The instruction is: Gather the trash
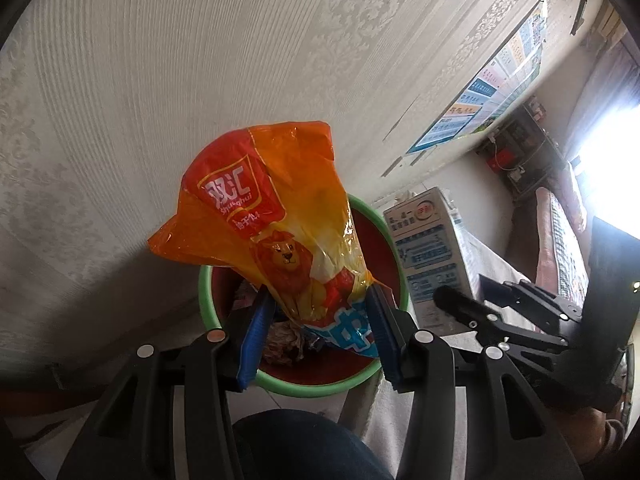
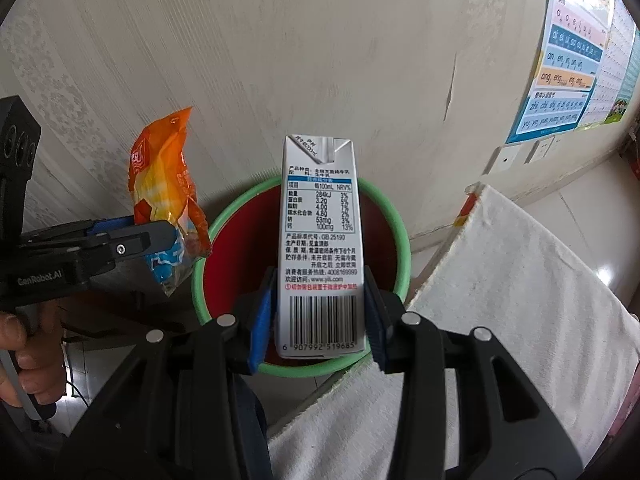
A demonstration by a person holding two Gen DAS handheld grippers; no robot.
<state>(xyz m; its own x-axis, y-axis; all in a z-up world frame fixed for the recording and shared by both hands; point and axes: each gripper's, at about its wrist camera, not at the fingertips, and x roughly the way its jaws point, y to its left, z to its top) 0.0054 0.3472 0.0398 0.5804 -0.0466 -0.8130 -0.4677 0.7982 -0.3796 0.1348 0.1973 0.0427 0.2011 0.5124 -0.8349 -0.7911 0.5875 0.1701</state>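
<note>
I see left gripper [image 1: 316,332] clamped on orange wrapper [image 1: 272,216] above bin [image 1: 304,384] | right gripper [image 2: 320,312] pinching milk carton [image 2: 320,240] upright over bin [image 2: 400,248]

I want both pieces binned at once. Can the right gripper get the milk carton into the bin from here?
Probably yes. The right gripper holds the milk carton upright above the bin, whose mouth looks open below; the left gripper with the orange wrapper is off to the side.

Snack bag [image 1: 276,220]: "双汇", "Shuanghui". Milk carton [image 2: 320,248]: "GB 25190", "www.yili.com", "4008169999", barcode "6 907992 519685". Left gripper [image 2: 160,236] body: "GenRobot.AI". Wall poster [image 2: 568,60]: pinyin "ang eng ing ong".
</note>
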